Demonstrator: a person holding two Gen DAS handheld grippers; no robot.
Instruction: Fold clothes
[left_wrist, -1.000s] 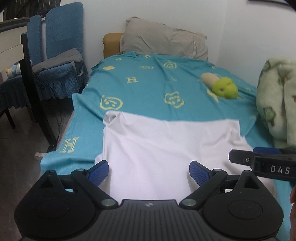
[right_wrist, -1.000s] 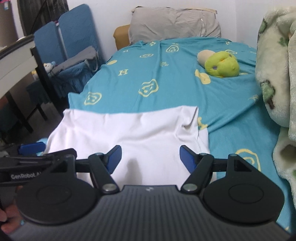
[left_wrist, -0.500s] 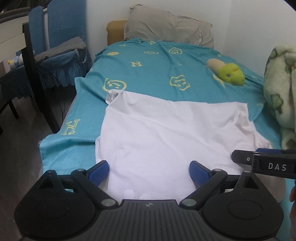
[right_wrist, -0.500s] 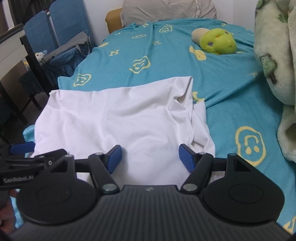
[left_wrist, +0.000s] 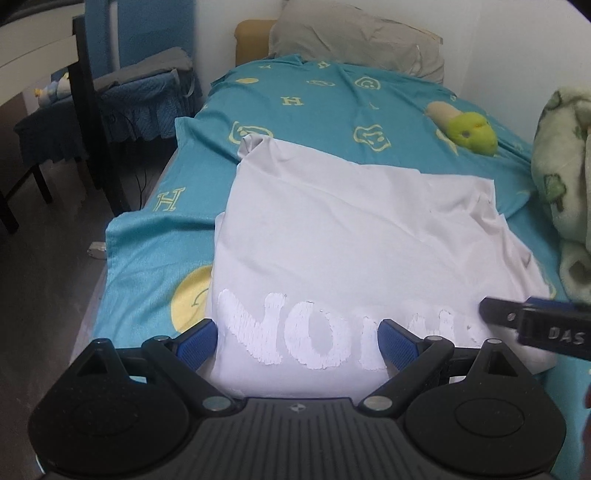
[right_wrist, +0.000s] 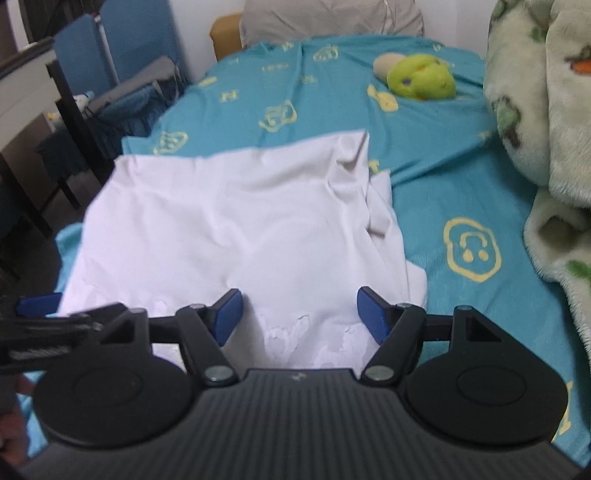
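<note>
The white T-shirt (left_wrist: 332, 229) lies spread on the bed (left_wrist: 325, 107), print side up. Both the left gripper (left_wrist: 295, 341) and the right gripper (right_wrist: 297, 312) hover above its near edge, jaws wide, holding nothing — next comes pinching that hem, one corner each.

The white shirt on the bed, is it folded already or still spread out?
Partly folded. The white shirt lies flat on the bed, but one layer lies over another along its right edge.

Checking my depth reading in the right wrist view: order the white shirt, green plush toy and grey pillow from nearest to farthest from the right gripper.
From the right gripper:
1. White shirt, directly under the fingers.
2. Green plush toy, farther up the bed, right.
3. Grey pillow, at the head of the bed.
</note>
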